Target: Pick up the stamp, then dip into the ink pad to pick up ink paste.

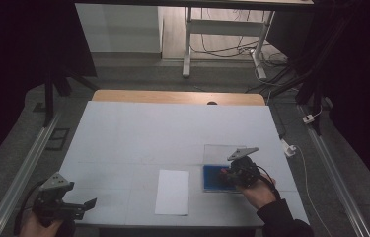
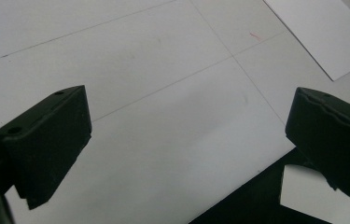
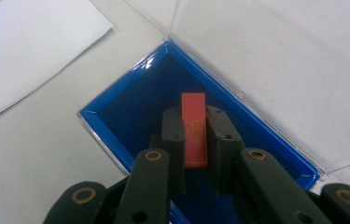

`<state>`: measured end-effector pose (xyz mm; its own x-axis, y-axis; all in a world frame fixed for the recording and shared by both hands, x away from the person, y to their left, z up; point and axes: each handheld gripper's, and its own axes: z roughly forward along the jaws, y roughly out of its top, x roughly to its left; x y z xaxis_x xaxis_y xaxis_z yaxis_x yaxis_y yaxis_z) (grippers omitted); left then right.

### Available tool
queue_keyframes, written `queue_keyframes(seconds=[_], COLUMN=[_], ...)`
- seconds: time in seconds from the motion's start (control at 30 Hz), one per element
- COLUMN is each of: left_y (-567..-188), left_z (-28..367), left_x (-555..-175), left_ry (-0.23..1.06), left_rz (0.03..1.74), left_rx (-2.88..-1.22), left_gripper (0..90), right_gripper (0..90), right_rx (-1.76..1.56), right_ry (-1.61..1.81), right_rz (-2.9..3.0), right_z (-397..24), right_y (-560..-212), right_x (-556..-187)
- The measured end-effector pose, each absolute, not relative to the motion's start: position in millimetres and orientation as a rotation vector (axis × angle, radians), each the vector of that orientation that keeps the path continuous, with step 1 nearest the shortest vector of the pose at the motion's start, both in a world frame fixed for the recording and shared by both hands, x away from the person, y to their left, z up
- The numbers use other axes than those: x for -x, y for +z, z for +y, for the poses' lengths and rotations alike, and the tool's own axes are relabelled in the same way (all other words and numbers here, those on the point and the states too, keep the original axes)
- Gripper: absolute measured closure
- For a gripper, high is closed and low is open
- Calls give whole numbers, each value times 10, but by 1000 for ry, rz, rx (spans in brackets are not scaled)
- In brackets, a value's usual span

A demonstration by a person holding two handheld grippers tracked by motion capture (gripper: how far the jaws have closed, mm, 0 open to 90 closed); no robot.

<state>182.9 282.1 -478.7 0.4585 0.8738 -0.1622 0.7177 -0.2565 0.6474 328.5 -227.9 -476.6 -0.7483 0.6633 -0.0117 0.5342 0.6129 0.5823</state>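
A thin red rectangular piece [image 3: 194, 135] with gold marking stands on edge between the jaws of my right gripper [image 3: 194, 119], which is shut on it. It hangs just above the dark inside of a shallow blue box [image 3: 121, 79]. In the high view the right gripper [image 1: 229, 173] is over that blue box [image 1: 212, 183] at the front right of the table. My left gripper [image 1: 88, 205] hovers at the table's front left corner. Its jaws [image 2: 186, 121] stand wide open with nothing between them.
A white sheet of paper [image 1: 172, 191] lies on the white table [image 1: 148, 128] between the two grippers, left of the box. The box's clear lid [image 1: 219, 152] lies flat behind it. The table's front edge runs just under the left gripper.
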Motion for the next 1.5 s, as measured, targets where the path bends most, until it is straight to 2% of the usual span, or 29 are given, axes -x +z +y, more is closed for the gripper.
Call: queue_keyframes(seconds=[0.87, 1.5], left_y=[-4787, -4787], left_z=[2819, 2813], left_x=[-1830, -1834], left_ry=[301, 302], left_rz=[1324, 1320], left_rx=[-2044, -2049], left_gripper=[8, 9], right_gripper=[792, 792], right_rx=[-935, -947], right_ry=[946, 893], right_rz=[2557, 2570], right_z=[-2372, -2323], right_y=[-4588, -4667], right_x=[-3191, -3225])
